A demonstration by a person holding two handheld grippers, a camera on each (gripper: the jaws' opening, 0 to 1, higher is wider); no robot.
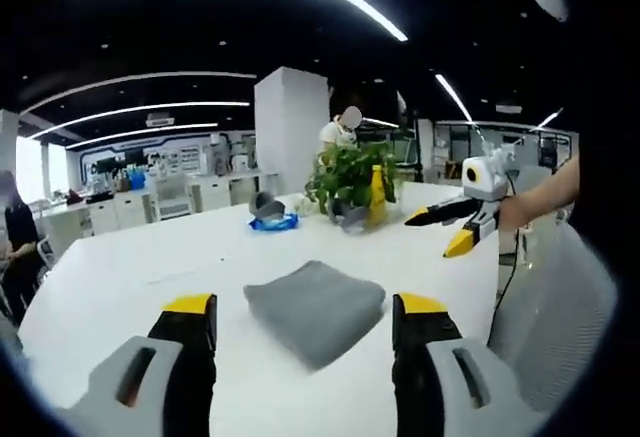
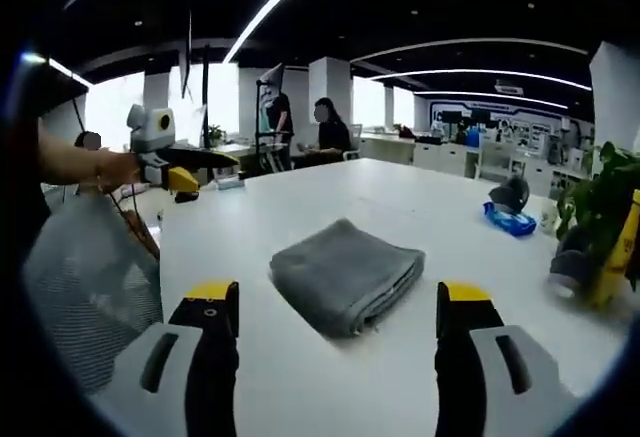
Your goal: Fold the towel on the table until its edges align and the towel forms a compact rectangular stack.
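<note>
The grey folded towel (image 1: 316, 309) lies on the white worktop (image 1: 130, 277) with bare surface all round it, between the spread, empty fingers of the left gripper (image 1: 309, 329) and, in the right gripper view, of the right gripper (image 2: 337, 315), whose view alone shows its stacked edges (image 2: 390, 302), a potted plant (image 1: 350, 179) standing well beyond the towel.

Big white table (image 1: 130, 277) here, with a grey towel (image 1: 316, 309) folded into a thick stack lying flat on it. Beyond the towel there's a potted plant (image 1: 350, 182), and next to that a blue packet (image 1: 273, 223) with something dark grey on it.
</note>
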